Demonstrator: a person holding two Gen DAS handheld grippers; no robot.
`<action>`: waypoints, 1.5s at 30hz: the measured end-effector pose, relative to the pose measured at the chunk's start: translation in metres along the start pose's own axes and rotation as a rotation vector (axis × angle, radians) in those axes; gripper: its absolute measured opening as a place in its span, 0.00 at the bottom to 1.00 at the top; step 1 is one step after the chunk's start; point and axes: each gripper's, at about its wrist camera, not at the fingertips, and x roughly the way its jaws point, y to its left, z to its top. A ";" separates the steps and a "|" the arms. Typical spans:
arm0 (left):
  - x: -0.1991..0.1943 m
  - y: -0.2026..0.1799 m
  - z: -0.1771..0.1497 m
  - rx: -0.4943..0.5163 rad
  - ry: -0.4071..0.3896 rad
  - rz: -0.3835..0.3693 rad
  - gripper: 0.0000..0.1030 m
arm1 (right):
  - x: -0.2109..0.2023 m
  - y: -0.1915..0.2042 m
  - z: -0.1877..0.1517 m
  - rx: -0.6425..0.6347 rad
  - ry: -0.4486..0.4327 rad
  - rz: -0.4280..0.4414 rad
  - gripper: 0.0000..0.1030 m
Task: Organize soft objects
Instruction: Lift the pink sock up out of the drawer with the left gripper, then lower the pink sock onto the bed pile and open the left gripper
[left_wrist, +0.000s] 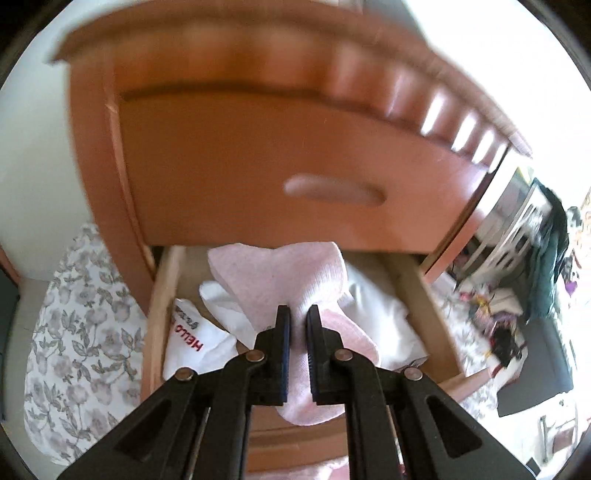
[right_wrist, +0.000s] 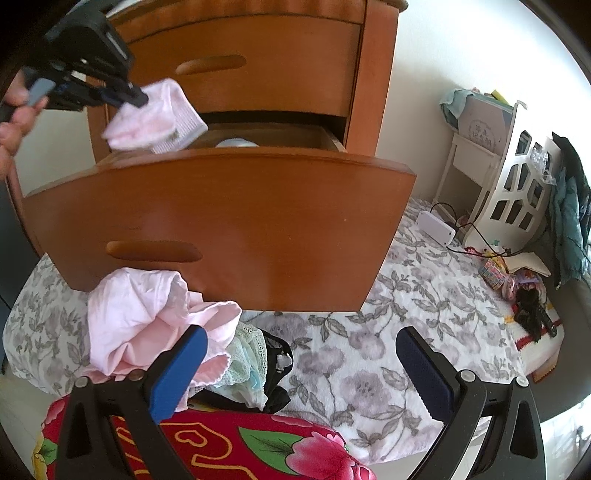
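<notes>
presently the left tool (left_wrist: 298, 314) pinches a pink sock (left_wrist: 295, 273) above the open drawer (left_wrist: 159, 295) for stowing; right tool (right_wrist: 299, 350) gapes empty.

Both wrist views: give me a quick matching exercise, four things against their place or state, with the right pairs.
Things:
1. pink sock
2. right gripper
3. lower drawer
4. pink garment

Place or state:
A. pulled open
B. lying on the floral bedspread
C. clamped in the left gripper
D. jaws wide apart, empty

Pairs: 1-C, 2-D, 3-A, 4-B
</notes>
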 end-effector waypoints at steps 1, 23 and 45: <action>-0.013 -0.002 -0.004 0.001 -0.033 -0.001 0.08 | -0.002 0.000 0.000 -0.002 -0.008 0.000 1.00; -0.130 -0.050 -0.121 0.066 -0.180 -0.030 0.08 | -0.030 0.017 -0.003 -0.089 -0.154 -0.025 1.00; -0.017 -0.035 -0.175 0.020 0.091 0.017 0.08 | -0.032 0.019 -0.005 -0.109 -0.161 -0.020 1.00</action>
